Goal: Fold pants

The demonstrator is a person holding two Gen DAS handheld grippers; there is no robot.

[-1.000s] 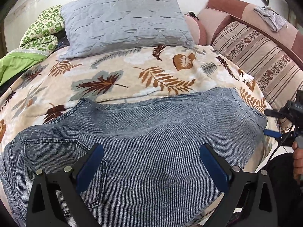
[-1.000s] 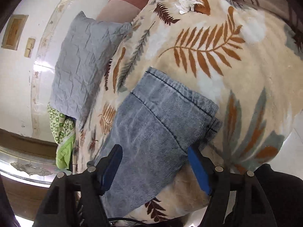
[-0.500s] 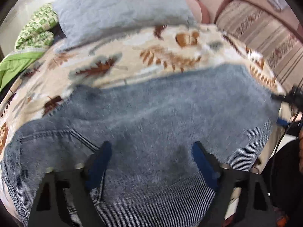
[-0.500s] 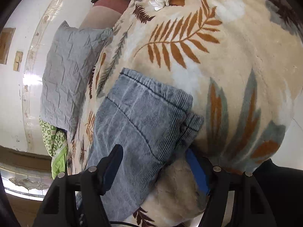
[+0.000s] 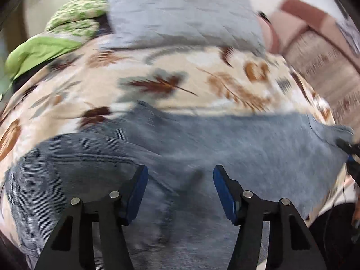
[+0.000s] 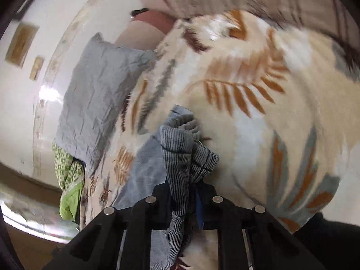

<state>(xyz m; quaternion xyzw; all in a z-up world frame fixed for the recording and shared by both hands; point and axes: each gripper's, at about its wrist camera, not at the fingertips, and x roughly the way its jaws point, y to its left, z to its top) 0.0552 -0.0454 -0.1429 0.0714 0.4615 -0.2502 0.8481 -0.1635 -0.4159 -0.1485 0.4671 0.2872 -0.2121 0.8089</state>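
Our left gripper has its jaws spread wide above the pants, gripping nothing; our right gripper has its jaws clamped on the bunched hem. The pants lie across the leaf-print blanket, near a grey pillow.

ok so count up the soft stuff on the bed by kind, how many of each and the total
Blue-grey denim pants: 1
Grey quilted pillow: 1
Cream blanket with brown leaf print: 1
Green patterned cloth bundle: 1
Total: 4
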